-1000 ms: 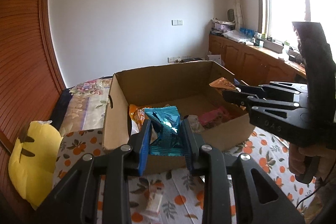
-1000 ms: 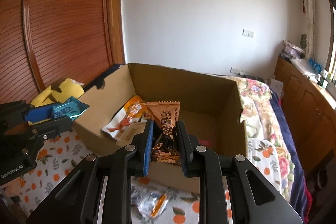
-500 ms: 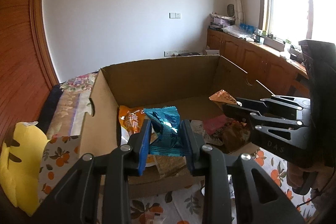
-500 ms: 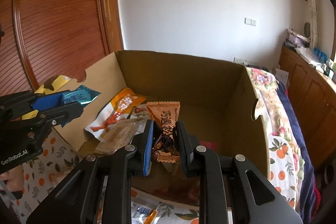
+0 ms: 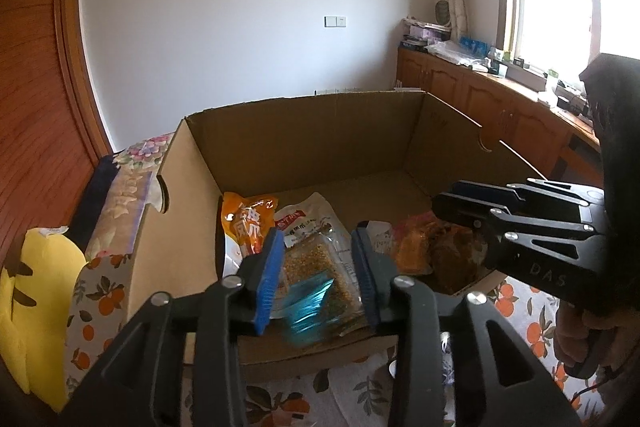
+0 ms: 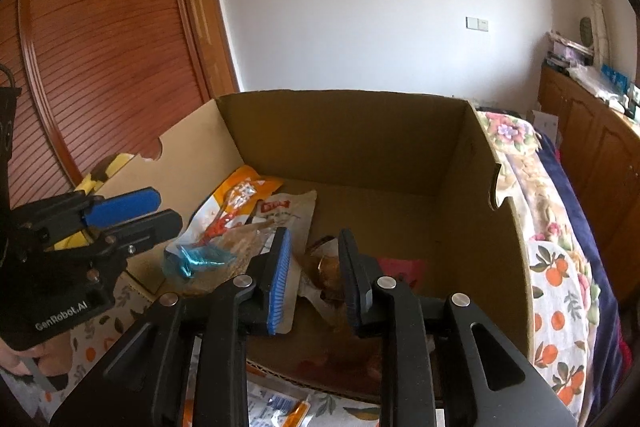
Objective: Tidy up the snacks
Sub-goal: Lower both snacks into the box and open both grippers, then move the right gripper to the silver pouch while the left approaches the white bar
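Observation:
An open cardboard box [image 5: 304,131] [image 6: 360,131] holds several snack bags, among them an orange bag [image 5: 248,223] [image 6: 236,203]. My left gripper [image 5: 318,275] [image 6: 164,211] hangs over the box's near left corner, jaws opening. The teal packet [image 5: 308,311] [image 6: 200,259] is blurred below the pads, free of them, down on a clear bag of grains [image 5: 316,259]. My right gripper [image 6: 316,267] [image 5: 448,197] is over the near right part, jaws opening too. The brown packet [image 6: 328,267] [image 5: 452,251] shows blurred between them, loose from the pads.
A pink packet [image 6: 400,269] lies on the box floor. Loose small packets [image 6: 280,407] lie on the orange-print cloth [image 6: 560,267] in front of the box. A yellow plush [image 5: 36,287] sits left of it. Wooden cabinets [image 5: 480,99] line the far right wall.
Both grippers came forward and down over the box. Both pairs of jaws have spread, and the teal and brown packets have slipped out and dropped toward the snacks below.

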`<state>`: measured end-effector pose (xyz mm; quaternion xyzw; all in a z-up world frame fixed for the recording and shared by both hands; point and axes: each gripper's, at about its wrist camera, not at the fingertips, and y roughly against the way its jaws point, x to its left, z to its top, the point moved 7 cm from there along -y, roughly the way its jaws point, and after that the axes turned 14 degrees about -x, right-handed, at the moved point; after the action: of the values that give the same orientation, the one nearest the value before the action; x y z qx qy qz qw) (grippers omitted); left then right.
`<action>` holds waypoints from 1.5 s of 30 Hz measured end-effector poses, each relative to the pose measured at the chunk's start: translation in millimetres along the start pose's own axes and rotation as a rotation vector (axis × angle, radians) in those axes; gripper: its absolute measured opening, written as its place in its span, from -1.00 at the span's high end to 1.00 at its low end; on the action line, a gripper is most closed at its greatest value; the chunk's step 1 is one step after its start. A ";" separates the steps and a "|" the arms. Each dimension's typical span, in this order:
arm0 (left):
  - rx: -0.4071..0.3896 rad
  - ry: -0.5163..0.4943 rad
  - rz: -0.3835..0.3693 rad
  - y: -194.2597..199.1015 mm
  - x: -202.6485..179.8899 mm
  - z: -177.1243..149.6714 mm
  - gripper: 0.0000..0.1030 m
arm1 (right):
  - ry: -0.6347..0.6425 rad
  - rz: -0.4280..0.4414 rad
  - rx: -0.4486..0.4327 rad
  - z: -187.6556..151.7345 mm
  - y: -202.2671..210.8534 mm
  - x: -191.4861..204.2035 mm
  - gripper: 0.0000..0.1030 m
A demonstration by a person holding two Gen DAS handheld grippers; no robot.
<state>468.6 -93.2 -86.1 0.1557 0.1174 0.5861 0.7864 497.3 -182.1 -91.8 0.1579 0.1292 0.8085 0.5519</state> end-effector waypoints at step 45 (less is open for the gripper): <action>0.126 0.026 -0.039 78.8 30.4 -123.8 -0.08 | 0.124 0.186 0.282 -104.0 20.4 46.7 -0.28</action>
<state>362.1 -29.9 -170.4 0.1953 0.1672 0.5642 0.7846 422.6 -149.5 -174.1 0.1950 0.2601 0.8381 0.4381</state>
